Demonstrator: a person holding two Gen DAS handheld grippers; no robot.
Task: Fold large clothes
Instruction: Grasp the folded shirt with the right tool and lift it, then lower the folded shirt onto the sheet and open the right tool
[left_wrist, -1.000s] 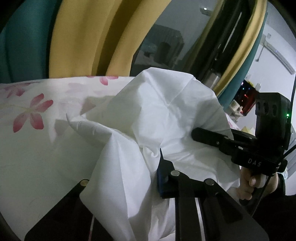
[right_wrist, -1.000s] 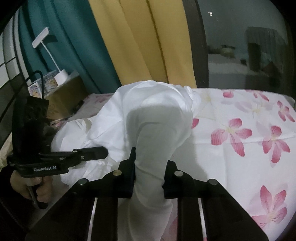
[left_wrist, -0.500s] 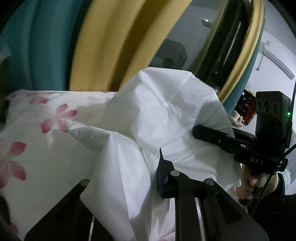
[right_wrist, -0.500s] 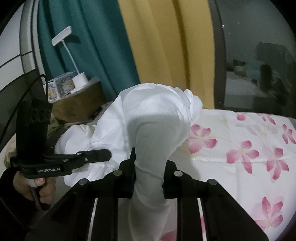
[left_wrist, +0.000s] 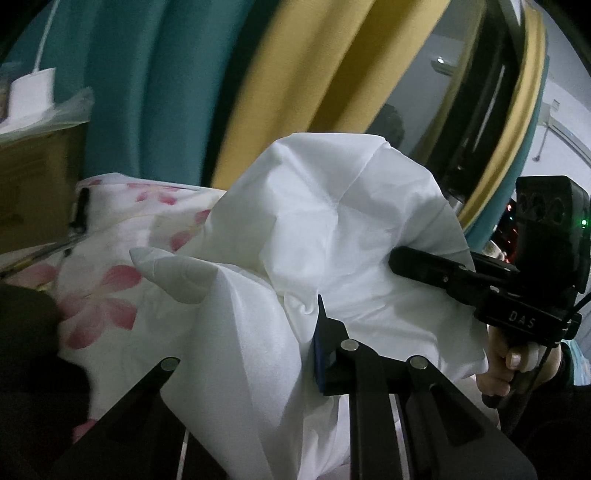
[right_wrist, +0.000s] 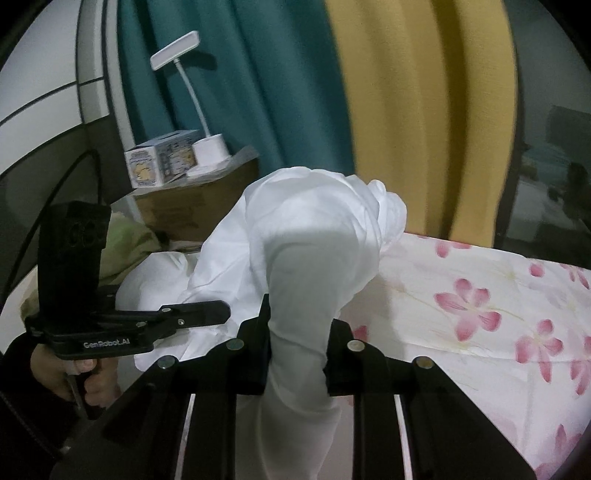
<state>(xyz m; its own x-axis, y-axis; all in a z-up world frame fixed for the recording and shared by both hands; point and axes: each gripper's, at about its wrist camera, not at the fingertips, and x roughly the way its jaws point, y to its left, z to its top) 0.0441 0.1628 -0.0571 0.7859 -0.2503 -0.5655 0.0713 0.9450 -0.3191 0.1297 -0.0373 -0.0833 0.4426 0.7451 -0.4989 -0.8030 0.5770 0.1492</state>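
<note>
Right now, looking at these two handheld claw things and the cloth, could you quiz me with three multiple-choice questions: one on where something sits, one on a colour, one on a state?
1. Where does the white desk lamp stand?
A. on the brown cardboard box
B. on the flowered bedsheet
C. on the floor

2. What colour are the bedsheet's flowers?
A. blue
B. pink
C. yellow

3. What is the right gripper doing?
A. hanging open
B. clamping the white garment
C. holding the lamp

Answers: 1 A, its base rests atop the box. 2 B, pink petals show. 3 B, the white garment passes between its closed fingers; the left gripper also grips it.
</note>
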